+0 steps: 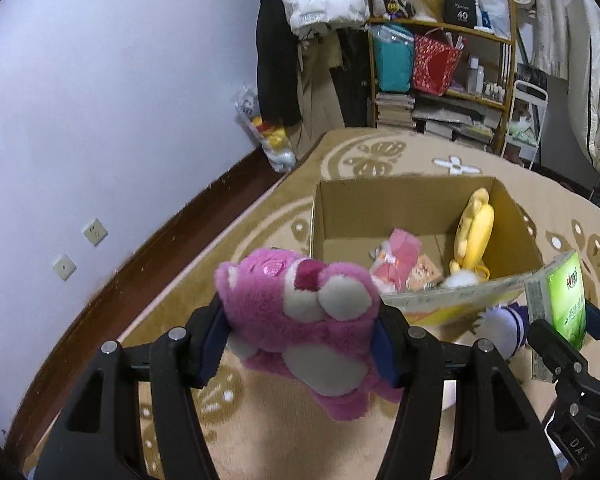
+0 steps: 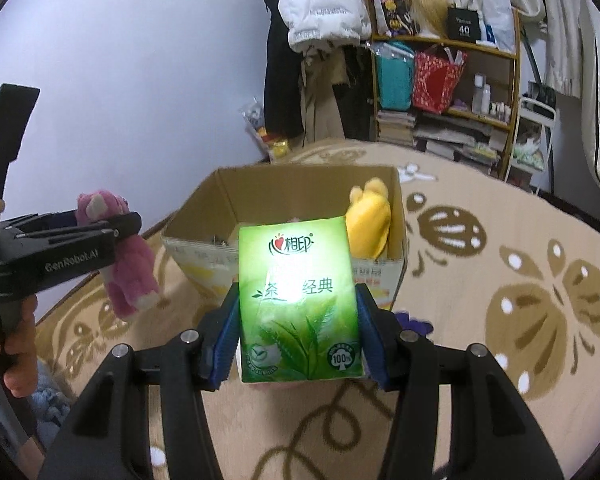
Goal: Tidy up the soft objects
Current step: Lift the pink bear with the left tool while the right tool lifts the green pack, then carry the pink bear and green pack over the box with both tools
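Left gripper [image 1: 300, 344] clamping a pink plush bear [image 1: 304, 320] between its blue pads, partly closed on the soft body, holding it in the air above the patterned carpet [image 2: 500, 280]. Right gripper [image 2: 298, 344] squeezing a green tissue pack [image 2: 298, 300] from both sides, lifted clear of the floor. Just ahead, resting on the carpet, an open cardboard box [image 1: 380, 200], containing a yellow plush toy [image 1: 474, 228] and a pink soft toy [image 1: 396, 256].
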### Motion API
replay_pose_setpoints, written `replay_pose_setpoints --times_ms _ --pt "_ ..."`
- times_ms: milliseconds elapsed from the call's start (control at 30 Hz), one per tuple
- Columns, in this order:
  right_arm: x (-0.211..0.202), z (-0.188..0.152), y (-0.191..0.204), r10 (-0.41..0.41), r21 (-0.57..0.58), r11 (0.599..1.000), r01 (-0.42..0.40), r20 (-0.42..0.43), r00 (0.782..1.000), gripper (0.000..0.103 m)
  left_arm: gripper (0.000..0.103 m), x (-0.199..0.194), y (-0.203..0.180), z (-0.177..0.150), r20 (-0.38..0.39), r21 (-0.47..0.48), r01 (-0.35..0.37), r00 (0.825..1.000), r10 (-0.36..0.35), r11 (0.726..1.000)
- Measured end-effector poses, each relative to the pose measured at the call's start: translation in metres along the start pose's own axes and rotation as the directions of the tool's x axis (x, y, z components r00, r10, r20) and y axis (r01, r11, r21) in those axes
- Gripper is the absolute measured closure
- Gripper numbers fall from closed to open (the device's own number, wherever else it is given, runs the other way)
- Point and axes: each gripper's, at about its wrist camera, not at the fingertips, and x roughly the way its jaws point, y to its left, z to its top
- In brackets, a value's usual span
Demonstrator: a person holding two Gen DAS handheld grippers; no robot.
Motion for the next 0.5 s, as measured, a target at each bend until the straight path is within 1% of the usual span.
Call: replay_pose_setpoints --times_ms 200,333,500 --pt "0.003 0.016 0.003 -0.018 -0.018 1.0 0.019 0.054 0.998 0.047 0.044 -0.004 -0.008 0.008 0.066 0.029 -0.019 0.998 0.017 0.999" --pt "0.009 0.021 0.001 -0.02 -0.017 1.0 0.021 0.07 0.997 0.047 0.044 -0.005 -0.006 0.013 0.111 -0.001 -0.051 0.992 0.051 0.999" --pt "0.012 0.026 -0.007 -0.019 0.013 1.0 0.018 0.08 0.997 0.047 0.043 -0.004 0.003 0.022 0.136 -0.044 -0.058 0.989 0.063 0.997"
